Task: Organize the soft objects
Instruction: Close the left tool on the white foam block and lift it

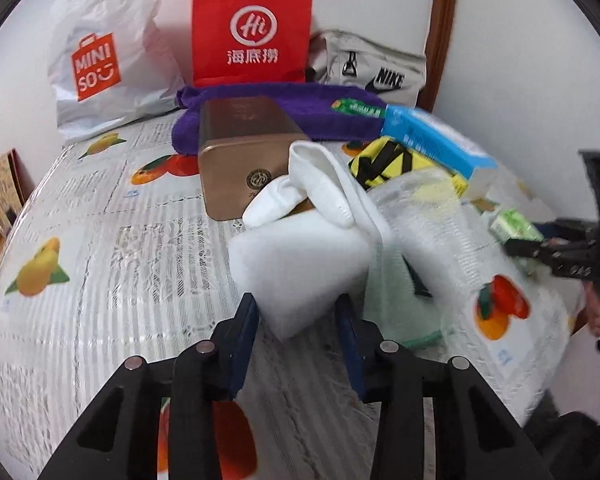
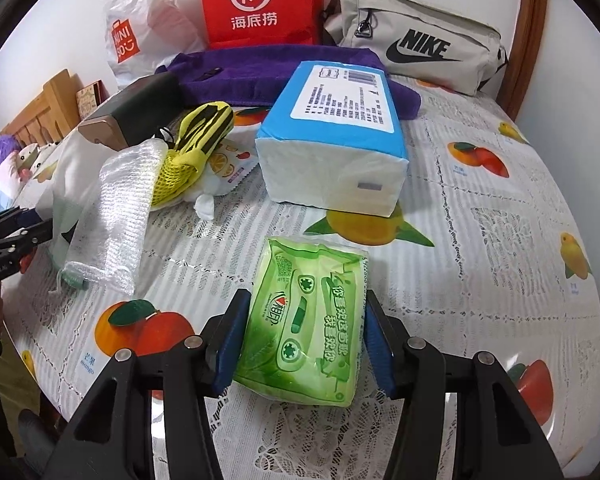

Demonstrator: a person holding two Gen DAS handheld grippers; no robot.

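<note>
Clearly the sorting is at an early stage: nearly everything lies loose on the fruit-print table (image 2: 480,200), and I see nothing that looks put away into the bags at the back. Two soft things are in hand, so the present step is, I judge, picking up. What remains is carrying these two to their place and then dealing with the rest of the heap.

Counted from largest down:
- One white Miniso plastic bag (image 1: 100,52), one red paper bag (image 1: 252,28) and one grey Nike pouch (image 2: 416,48), all along the wall.
- One purple towel (image 1: 300,100), lying in front of them.
- One blue tissue brick (image 2: 340,136) and one bronze tin (image 1: 240,148), mid-table.
- One sheet of bubble wrap (image 2: 120,208).
- One white foam block (image 1: 296,268), near the table's front edge. The left gripper (image 1: 296,304) stands narrow, its pads pressing the block's near corner.
- Two white socks (image 1: 320,184), draped over the block and against the tin.
- One yellow-and-black mesh piece (image 2: 196,140).
- One green tissue pack (image 2: 304,320), clamped across its width by the right gripper (image 2: 306,300) just above the cloth.
- One lemon-print sachet (image 2: 232,164), half hidden under the mesh.
</note>
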